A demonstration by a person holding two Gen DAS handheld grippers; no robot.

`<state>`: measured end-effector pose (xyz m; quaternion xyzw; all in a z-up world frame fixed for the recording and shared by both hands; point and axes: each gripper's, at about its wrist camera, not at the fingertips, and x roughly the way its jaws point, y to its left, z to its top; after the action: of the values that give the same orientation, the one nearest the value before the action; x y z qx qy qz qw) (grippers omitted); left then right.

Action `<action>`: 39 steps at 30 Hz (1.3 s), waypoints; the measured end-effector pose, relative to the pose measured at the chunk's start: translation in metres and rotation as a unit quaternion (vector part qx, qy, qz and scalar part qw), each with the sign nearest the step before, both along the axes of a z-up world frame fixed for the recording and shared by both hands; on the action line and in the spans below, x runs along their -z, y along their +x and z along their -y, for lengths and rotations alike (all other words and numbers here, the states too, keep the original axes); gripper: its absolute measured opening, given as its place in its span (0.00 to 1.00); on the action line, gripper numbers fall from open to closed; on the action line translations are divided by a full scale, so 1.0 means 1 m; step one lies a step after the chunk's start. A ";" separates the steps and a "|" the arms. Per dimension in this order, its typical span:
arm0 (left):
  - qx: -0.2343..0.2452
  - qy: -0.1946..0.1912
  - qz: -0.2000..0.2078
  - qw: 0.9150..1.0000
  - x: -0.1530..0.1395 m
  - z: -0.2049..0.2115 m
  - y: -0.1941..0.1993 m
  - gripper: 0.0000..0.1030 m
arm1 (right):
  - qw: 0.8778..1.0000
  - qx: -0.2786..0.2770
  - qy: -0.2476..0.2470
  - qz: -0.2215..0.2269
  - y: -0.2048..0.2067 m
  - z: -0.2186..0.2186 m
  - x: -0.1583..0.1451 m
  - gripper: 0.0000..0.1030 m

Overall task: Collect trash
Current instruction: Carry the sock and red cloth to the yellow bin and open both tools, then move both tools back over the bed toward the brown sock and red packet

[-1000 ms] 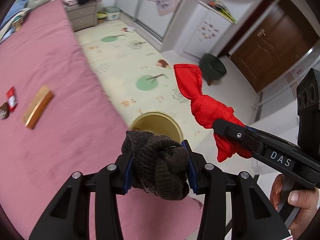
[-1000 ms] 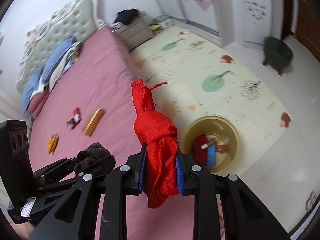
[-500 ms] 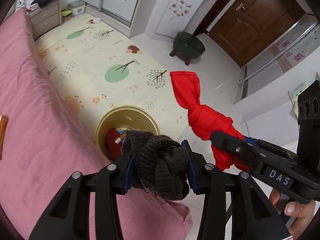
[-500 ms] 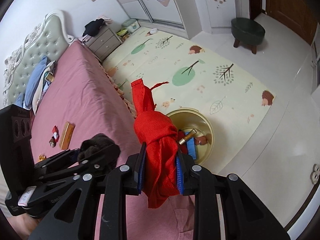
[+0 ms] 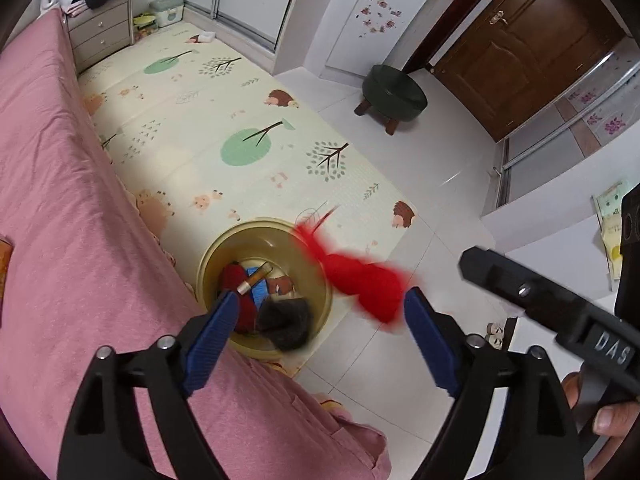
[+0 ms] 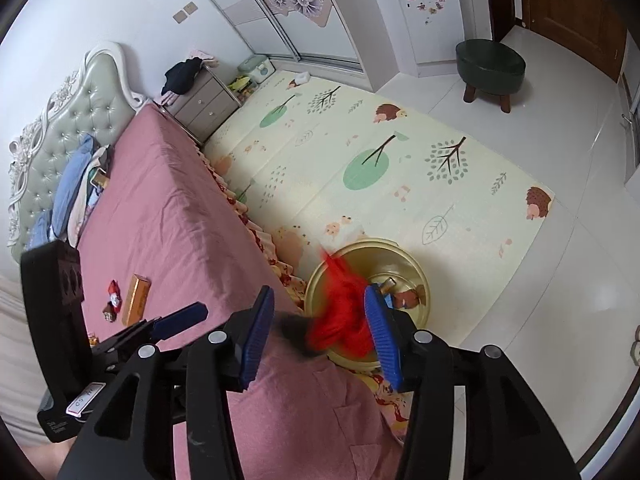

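A yellow round bin stands on the floor mat beside the pink bed and holds red, blue and gold trash. My left gripper is open above it. A dark knitted wad is blurred, falling into the bin. My right gripper is open too. A red cloth is blurred in mid-air at the bin's right rim; it also shows in the right wrist view, over the bin. A gold box and a red wrapper lie on the bed.
A green stool stands on white tiles near a brown door. A grey nightstand is by the headboard. Blue bedding is piled at the bed's head. The right gripper's body shows at right.
Both grippers have opened. The dark knitted wad left the left jaws and the red cloth left the right jaws; both are dropping toward the bin.
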<state>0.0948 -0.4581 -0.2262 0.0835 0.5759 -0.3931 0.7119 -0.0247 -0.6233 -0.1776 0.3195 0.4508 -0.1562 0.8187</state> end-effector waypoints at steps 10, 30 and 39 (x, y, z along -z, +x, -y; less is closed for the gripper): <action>-0.034 -0.004 0.000 0.999 -0.020 -0.037 0.014 0.86 | 0.998 -0.053 -0.023 0.008 0.026 -0.029 -0.024 0.65; -0.225 -0.007 0.056 0.973 -0.081 -0.240 0.046 0.88 | 0.983 -0.178 -0.034 0.031 0.106 -0.181 -0.063 0.89; -0.328 0.014 0.074 0.942 -0.088 -0.346 0.078 0.90 | 0.973 -0.226 -0.037 0.005 0.163 -0.260 -0.064 0.91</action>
<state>0.1727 -0.1122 -0.1382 -0.0711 0.5223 -0.1223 0.8409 0.1379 -0.3631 -0.1136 0.1797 0.5012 0.0175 0.8463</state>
